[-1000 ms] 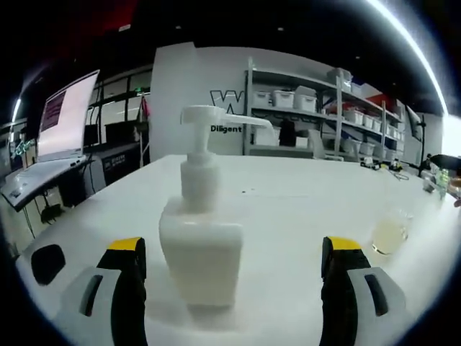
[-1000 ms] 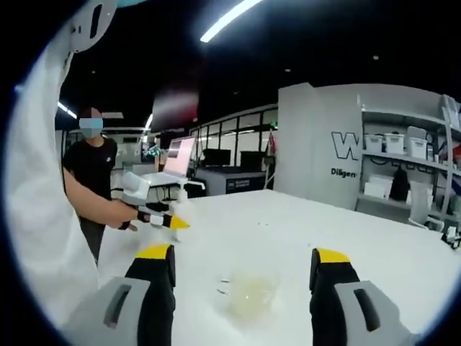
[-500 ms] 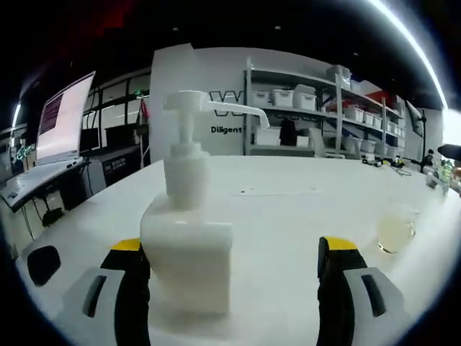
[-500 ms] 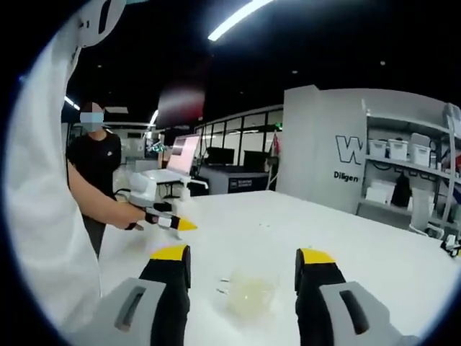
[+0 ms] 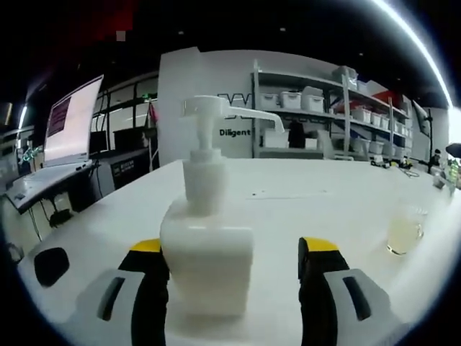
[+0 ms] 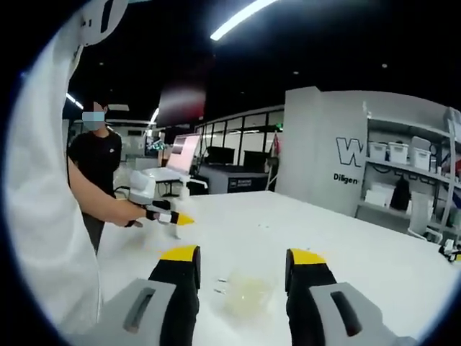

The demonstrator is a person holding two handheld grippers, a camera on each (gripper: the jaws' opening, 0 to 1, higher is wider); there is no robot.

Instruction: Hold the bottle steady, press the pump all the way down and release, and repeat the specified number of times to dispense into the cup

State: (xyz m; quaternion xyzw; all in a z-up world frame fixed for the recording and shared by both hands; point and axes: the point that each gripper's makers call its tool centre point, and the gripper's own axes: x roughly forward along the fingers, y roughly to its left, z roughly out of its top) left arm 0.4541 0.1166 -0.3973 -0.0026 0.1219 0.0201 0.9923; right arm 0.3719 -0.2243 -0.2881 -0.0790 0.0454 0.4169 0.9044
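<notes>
White table (image 5: 331,194) before storage shelves (image 5: 317,108), left gripper (image 5: 234,252) spread around pump bottle (image 5: 207,245), right gripper (image 6: 241,263) spread around cup (image 6: 245,297)

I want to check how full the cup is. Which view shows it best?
The right gripper view: the clear cup sits close between the right gripper jaws, pale liquid visible. In the left gripper view the cup is small, far to the right on the white table.

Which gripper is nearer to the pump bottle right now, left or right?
Left. The left gripper has the pump bottle between its jaws, which are open around it. The right gripper is farther along the table, straddling the cup.
</notes>
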